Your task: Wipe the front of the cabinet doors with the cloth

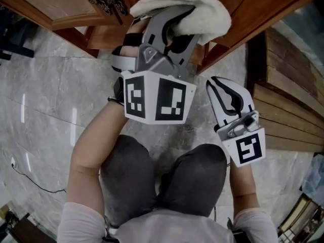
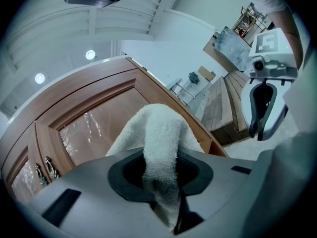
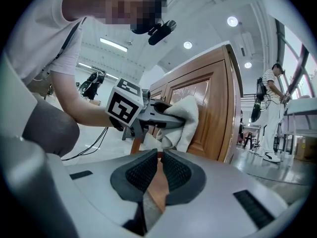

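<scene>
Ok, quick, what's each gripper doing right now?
Left gripper: jaws shut on the cloth.
Right gripper: jaws shut, holding nothing.

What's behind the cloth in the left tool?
The wooden cabinet door, its glossy panel showing beside the cloth. The left tool is shut on the cloth. The patch of door directly behind it is covered, so contact can't be confirmed.

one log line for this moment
left tool: shut on cloth | cloth: against door | right tool: shut, empty, off door
</scene>
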`<state>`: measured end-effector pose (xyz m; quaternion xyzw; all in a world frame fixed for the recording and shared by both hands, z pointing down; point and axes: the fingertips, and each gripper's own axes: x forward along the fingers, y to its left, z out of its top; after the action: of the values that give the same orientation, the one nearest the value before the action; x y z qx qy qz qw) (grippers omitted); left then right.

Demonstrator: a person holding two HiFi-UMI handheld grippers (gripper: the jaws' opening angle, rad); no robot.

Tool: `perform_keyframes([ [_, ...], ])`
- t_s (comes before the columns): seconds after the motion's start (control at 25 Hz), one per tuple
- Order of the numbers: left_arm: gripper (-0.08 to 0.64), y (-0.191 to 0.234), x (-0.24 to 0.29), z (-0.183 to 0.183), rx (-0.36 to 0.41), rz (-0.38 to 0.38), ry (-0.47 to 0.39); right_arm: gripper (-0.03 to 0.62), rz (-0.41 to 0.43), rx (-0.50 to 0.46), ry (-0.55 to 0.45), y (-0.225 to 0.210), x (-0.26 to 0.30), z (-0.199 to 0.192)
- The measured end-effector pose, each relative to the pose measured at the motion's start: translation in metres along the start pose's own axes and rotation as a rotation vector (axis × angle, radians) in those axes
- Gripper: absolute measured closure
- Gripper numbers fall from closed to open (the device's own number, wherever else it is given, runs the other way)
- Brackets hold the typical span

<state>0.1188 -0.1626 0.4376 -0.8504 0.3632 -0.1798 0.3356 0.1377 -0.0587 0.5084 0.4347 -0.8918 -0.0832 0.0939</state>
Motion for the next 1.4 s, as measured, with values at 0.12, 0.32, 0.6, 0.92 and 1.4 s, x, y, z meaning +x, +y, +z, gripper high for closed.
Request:
perform_keyframes([
  [0.12,0.446,-0.009,0.005,0.009,0.018,-0.026,-0.012,0.535,0.0,0.005,-0.004,0.0,-0.001,-0.001],
  [0.32,0.446,-0.028,0.016,0.028,0.041,-0.068,-0.05,0.535,-0.015,0.0,-0.001,-0.008,-0.009,-0.005],
  [0.6,0.446,-0.046,0.027,0.045,0.04,-0.095,-0.092,0.535,-0.055,0.008,0.043,-0.02,-0.027,-0.02],
  [0.92,0.446,-0.063,0.028,0.047,-0.002,-0.14,-0.132,0.535,-0.088,0.01,0.1,-0.021,-0.027,-0.035],
  [1.4,0.446,-0.036,-0.004,0.039,-0.056,-0.142,-0.205,0.535,-0.088,-0.012,0.136,-0.015,-0.007,-0.034],
])
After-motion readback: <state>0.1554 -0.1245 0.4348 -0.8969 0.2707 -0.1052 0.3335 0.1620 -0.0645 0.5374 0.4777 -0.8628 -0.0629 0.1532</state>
